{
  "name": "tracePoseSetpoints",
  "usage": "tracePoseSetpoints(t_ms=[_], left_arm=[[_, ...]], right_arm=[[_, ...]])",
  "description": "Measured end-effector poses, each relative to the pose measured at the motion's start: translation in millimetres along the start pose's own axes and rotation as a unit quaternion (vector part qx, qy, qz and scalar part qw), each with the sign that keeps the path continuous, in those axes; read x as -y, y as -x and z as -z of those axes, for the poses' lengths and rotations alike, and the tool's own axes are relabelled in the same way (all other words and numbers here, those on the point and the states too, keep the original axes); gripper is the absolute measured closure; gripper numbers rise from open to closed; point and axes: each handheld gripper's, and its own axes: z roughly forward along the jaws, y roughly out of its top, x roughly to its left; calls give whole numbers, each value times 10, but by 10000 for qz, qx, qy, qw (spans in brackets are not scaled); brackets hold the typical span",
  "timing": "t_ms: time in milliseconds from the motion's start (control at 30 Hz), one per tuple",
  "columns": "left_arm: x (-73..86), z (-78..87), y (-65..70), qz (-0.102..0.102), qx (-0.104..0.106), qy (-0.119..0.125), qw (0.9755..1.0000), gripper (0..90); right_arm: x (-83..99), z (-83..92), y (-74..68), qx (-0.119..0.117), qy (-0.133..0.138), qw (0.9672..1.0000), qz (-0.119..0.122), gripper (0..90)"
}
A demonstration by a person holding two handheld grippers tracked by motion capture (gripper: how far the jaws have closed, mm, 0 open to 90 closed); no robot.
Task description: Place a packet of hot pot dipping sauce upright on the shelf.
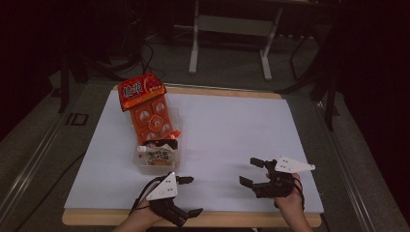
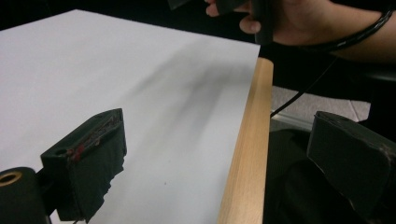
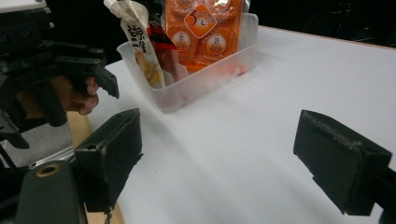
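A clear tub [image 1: 145,166] sits on the white sheet [image 1: 227,130] that covers the bench [image 1: 270,220], toward its left side. Snack packs stand in it: a big orange pack [image 1: 152,118] leaning back, a red pack [image 1: 140,90] on top of that at the far end, and a pale packet [image 1: 159,155] at the near end beside a dark one [image 1: 162,144].

The left gripper [image 1: 190,195] hovers at the near edge of the bench, just in front of the tub, its fingers [image 2: 93,149] spread wide and empty. The right gripper [image 1: 251,171] is held over the bare sheet, well to the right of the tub, fingers [image 3: 112,144] also apart and holding nothing. Between the right gripper and the tub lies only open sheet. Beyond the bench, a grey frame [image 1: 229,34] stands on the floor.
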Motion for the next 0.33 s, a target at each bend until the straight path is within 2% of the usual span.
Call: tracePoseSetpoints(t_ms=[67,100,333], left_arm=[[6,-3,-4,4,-2,2,10000,51],[18,-12,-13,69,11,-5,10000,51],[21,-15,-15,42,10,7,10000,51]], right_arm=[[6,-3,11,8,10,10000,-23,152],[9,-4,14,16,-1,10000,-34,152],[14,-1,17,39,-30,10000,-24,153]])
